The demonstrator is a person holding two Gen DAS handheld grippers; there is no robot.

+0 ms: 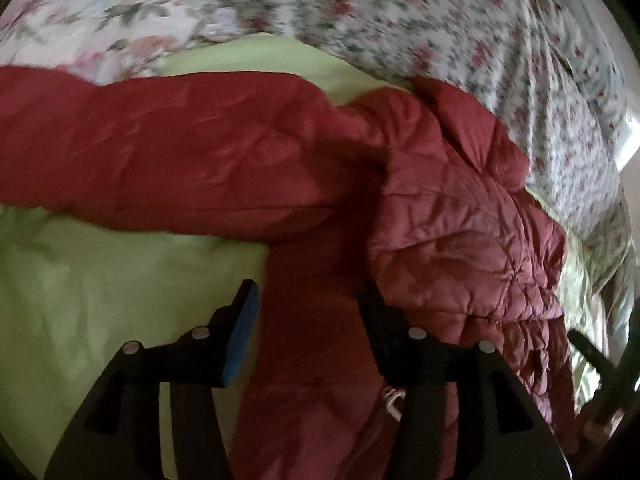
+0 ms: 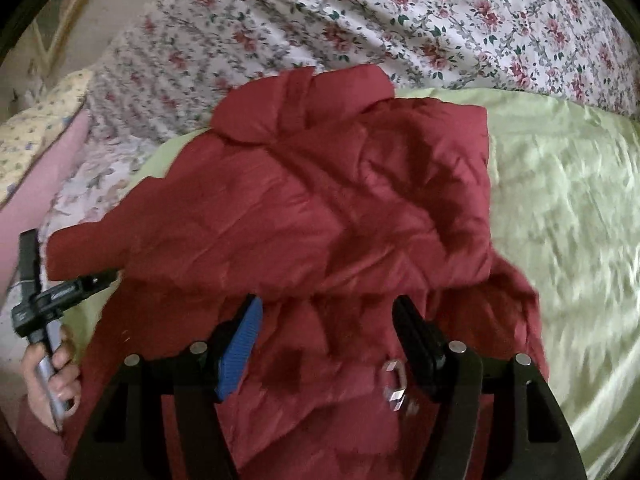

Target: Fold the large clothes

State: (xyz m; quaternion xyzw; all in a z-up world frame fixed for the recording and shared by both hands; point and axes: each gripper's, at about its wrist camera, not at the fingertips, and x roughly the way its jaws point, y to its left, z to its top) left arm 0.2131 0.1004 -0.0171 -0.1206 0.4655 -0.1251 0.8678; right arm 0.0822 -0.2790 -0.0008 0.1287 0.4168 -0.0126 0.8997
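Red quilted jacket (image 2: 320, 216): lies crumpled on a green sheet (image 2: 560, 200), collar toward the floral bedding (image 2: 400, 12), one sleeve (image 1: 160, 152) stretched out sideways. Metal buckle (image 2: 394, 386) near its lower edge. Left gripper (image 1: 308, 308): fingers apart above the jacket, holding nothing. Right gripper (image 2: 328, 320): fingers apart over the jacket, likewise holding nothing. Pink pillow (image 2: 40, 188) at the bed's edge.

The left tongs (image 1: 308, 304) hang spread apart over a red quilted coat (image 1: 440, 216) lying on a green sheet (image 1: 100, 280).
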